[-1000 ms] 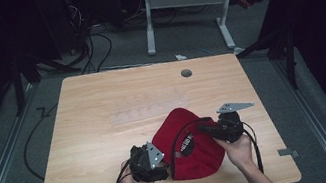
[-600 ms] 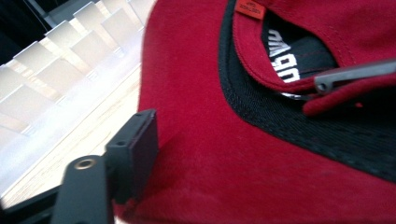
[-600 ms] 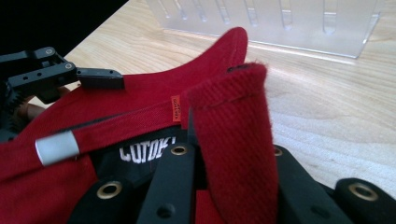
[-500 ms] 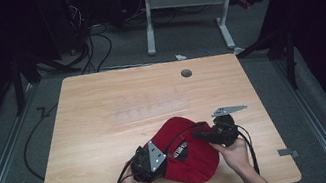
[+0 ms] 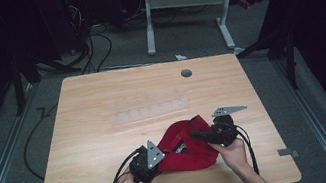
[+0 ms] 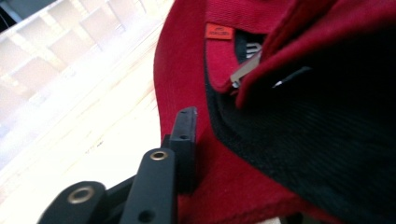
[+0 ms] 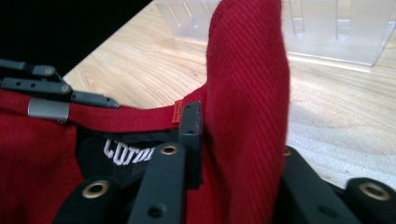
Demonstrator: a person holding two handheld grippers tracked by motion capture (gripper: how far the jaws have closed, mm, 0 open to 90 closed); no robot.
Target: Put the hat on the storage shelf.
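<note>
Red cap [image 5: 186, 146] now flipped inside-out-up on desk [image 5: 103, 107] vs earlier; left hand-held gripper [image 5: 154, 154] & right hand-held gripper [image 5: 199, 134] both clamped on its rim, prob mid-fold

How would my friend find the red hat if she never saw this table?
Look at the near edge of the wooden table, between the two hands. The red cap lies there, with the left gripper and right gripper pinching it. It is the one red, soft thing; the clear plastic tray behind is see-through.

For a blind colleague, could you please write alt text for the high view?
Two hands hold black two-jaw grippers, left gripper and right gripper, both clamped on a red fabric cap near the front edge of a light wooden table. A clear plastic tray lies beyond it.
</note>
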